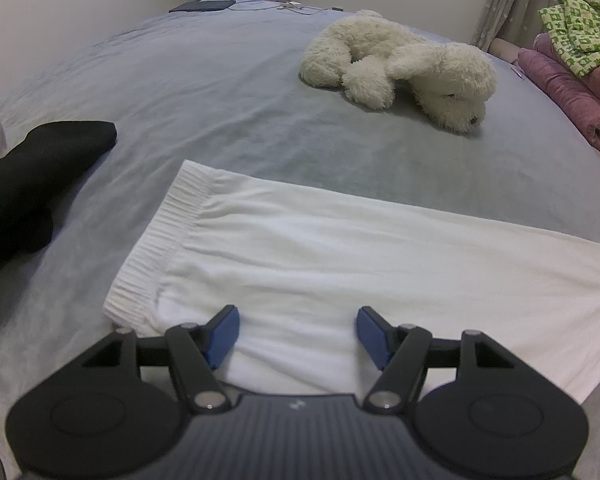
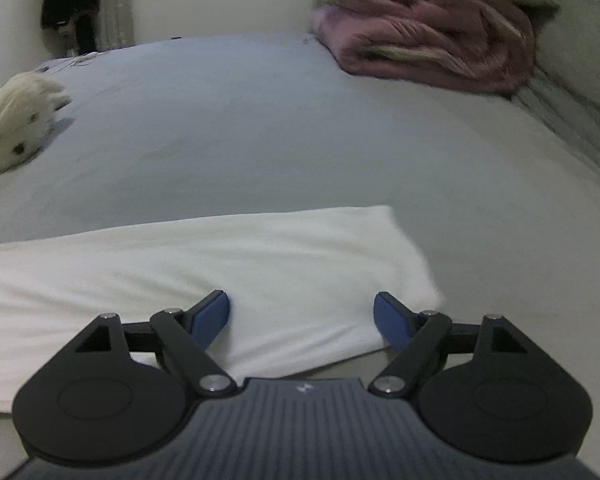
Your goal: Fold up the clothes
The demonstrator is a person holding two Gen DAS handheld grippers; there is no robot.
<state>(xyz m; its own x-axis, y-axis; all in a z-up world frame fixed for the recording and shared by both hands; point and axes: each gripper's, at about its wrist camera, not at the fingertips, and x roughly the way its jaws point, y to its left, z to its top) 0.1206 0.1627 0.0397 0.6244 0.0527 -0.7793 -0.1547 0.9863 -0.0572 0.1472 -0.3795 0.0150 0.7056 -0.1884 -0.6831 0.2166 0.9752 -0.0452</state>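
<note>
1. A white garment point(image 1: 340, 256), seemingly trousers or shorts already laid in a long flat strip, was seen stretched across the grey bedsheet point(image 1: 180, 92), filling the lower middle of the left wrist view and running off its right edge.
2. Its ribbed waistband point(image 1: 160, 240) was found at the left end, and its plain far end point(image 2: 400, 264) was shown at lower centre-right of the right wrist view.
3. The left gripper point(image 1: 298, 336) was held low over the waistband end with its blue pads point(image 1: 222, 336) well apart; cloth lay under the gap, but nothing was clamped.
4. The right gripper point(image 2: 302, 322) was poised over the opposite end, its fingers likewise spread and nothing pinched; whether the pads touched the fabric could not be told.
5. A black garment point(image 1: 32, 176) was noted at the left edge, a plush dog point(image 1: 400, 68) at upper centre-right, and a pink quilt point(image 2: 432, 28) at the upper right of the right wrist view, all well clear of the white piece.
6. The step in hand was judged to be the setting-up of a lengthwise fold, with both ends about to be taken.
7. The next move was thought to call for the lowering of each gripper onto a near corner, a closing on all layers, and one end being carried over the other with edges kept aligned.
</note>
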